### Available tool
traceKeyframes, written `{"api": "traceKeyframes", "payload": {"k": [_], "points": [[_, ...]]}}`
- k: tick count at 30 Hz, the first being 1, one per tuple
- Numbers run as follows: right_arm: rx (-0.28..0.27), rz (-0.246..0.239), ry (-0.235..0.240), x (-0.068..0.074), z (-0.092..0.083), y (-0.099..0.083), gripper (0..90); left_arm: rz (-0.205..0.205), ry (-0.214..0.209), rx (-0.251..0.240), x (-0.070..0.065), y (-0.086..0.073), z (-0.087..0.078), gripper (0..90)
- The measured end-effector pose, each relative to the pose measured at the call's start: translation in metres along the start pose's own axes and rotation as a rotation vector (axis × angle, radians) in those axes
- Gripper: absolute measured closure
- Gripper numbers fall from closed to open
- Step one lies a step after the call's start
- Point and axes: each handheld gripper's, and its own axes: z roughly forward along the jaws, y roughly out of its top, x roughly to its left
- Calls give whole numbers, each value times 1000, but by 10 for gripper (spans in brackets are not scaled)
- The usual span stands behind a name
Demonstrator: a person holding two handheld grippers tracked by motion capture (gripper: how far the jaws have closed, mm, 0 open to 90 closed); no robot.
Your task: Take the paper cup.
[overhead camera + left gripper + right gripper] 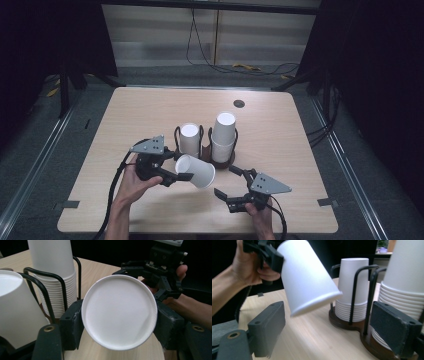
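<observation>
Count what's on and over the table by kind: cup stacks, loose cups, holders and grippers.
Cup stacks: 2, shorter stack and taller stack
Loose cups: 1, held cup
Holders: 1, wire holder
Grippers: 2, left gripper and right gripper
Total: 6

White paper cup [196,171], black wire holder [206,145] with brown base, pale wood table [280,140]
</observation>
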Motion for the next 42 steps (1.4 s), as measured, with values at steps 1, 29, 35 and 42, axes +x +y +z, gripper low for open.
{"api": "traceKeyframes", "payload": {"k": [1,29,35,42], "points": [[0,-2,30,-2,2,3,128,2,1,-3,0,-1,1,334],[86,-29,191,3,39,6,127,-15,-97,-19,-10,-3,17,335],[100,-35,189,5,42,5,152,-31,-103,-34,-9,-5,17,335],[115,-46,188,5,42,4,188,-31,-107,-31,-8,-6,17,334]]}}
